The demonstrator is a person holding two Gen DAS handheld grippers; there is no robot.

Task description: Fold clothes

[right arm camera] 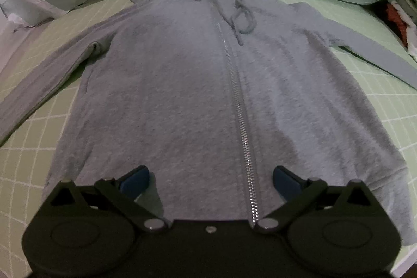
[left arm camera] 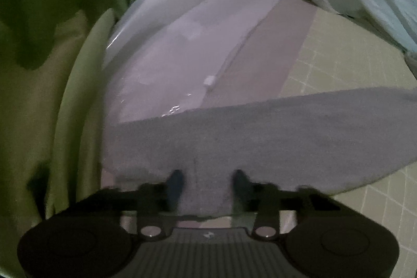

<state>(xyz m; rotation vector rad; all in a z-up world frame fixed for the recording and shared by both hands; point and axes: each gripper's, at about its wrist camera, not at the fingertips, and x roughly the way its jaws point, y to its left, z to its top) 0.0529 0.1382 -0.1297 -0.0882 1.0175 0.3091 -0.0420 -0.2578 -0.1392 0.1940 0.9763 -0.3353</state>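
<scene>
Fingers of the left gripper [left arm camera: 207, 180] pinch the grey hoodie's sleeve [left arm camera: 260, 132]; right gripper [right arm camera: 211, 177] gapes (over zipper [right arm camera: 241, 121]).

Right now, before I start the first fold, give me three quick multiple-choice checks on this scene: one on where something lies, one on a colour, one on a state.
1. Where does the metal zipper run on the grey zip-up hoodie?
A. Down the middle of the front
B. Along one sleeve
C. Across the bottom hem

2. What colour is the grid-lined mat under the hoodie?
A. Red
B. Light green
C. Black

3. How does the right gripper stand?
A. Shut on the drawstring
C. Shut on a sleeve
B. Open above the hem

Answers:
1. A, the silver teeth run from the neck down to the hem.
2. B, pale green with white lines shows on both sides of the hoodie.
3. B, its blue-padded fingers stand wide apart with nothing pinched.
</scene>
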